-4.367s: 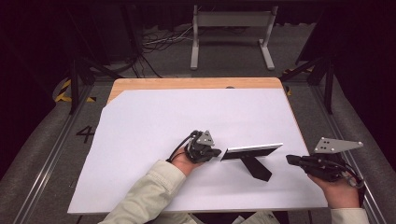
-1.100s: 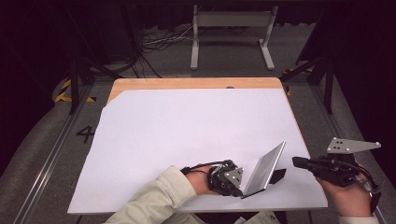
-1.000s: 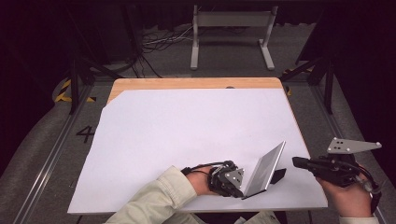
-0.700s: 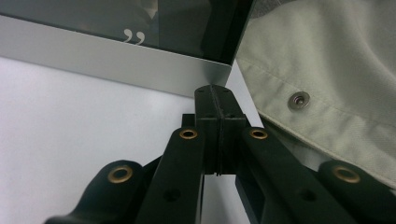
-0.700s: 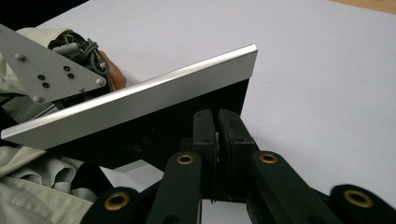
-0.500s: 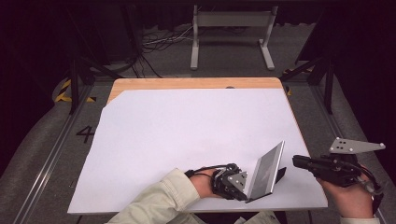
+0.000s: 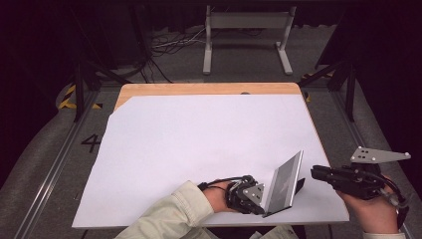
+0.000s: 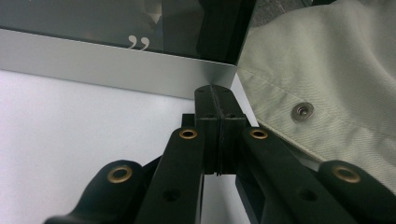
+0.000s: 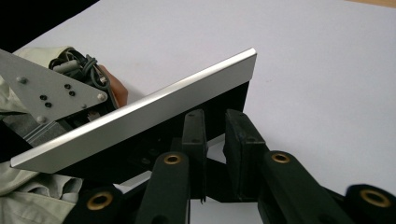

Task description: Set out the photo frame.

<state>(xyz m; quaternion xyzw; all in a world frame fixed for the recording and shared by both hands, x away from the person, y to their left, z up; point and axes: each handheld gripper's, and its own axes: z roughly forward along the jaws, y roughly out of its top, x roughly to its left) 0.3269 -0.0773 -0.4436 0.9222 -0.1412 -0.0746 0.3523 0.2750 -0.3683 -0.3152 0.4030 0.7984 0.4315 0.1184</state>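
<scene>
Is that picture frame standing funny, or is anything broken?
Nothing looks broken. The picture frame leans tilted near the table's front right corner, its lower edge by the left gripper, whose jaws are shut. It is not standing squarely.

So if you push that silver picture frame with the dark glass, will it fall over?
Probably, yes. The silver-edged picture frame with dark glass stands tilted on a thin black back leg, so a nudge could tip it. Its straight metal edge looks stiff, not bendy. The glossy front looks like glass, so it may be slippery and could crack if it falls on the white table.
</scene>
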